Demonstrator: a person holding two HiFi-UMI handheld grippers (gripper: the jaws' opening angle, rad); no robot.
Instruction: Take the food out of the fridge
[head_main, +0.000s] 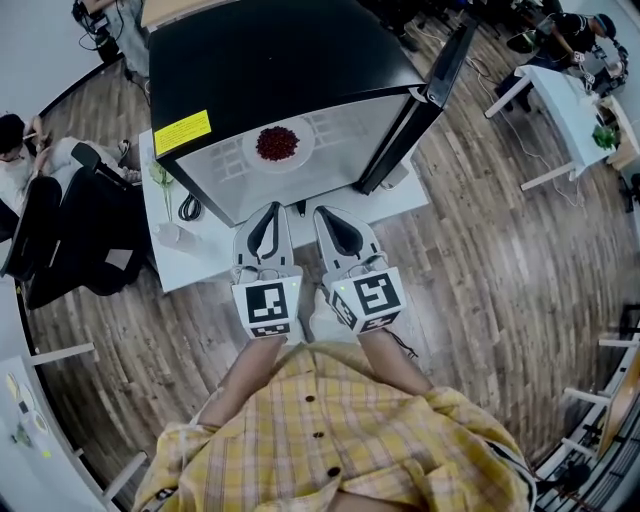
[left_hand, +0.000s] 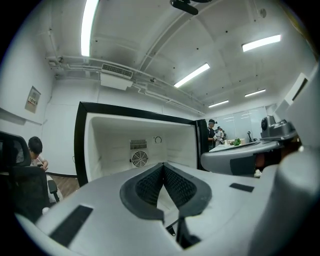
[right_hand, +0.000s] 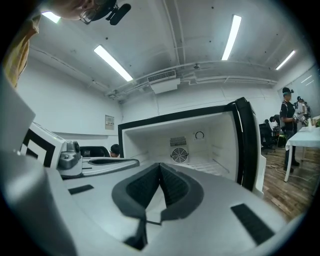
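Observation:
In the head view a black fridge (head_main: 280, 50) stands open toward me, its door (head_main: 440, 75) swung out to the right. Inside it, a white plate of red food (head_main: 277, 143) rests on the white wire shelf (head_main: 340, 125). My left gripper (head_main: 270, 212) and right gripper (head_main: 328, 214) sit side by side just in front of the opening, both shut and empty. The left gripper view shows the shut left gripper (left_hand: 163, 166) facing the white fridge interior (left_hand: 115, 140). The right gripper view has the shut right gripper (right_hand: 160, 165) before the same fridge interior (right_hand: 150, 142). The plate is hidden in both gripper views.
The fridge stands on a low white table (head_main: 195, 255). A seated person (head_main: 20, 150) and a black chair (head_main: 70, 230) are to the left. Another white table (head_main: 570, 105) with people stands far right. A round fan (left_hand: 139, 158) sits in the fridge's back wall.

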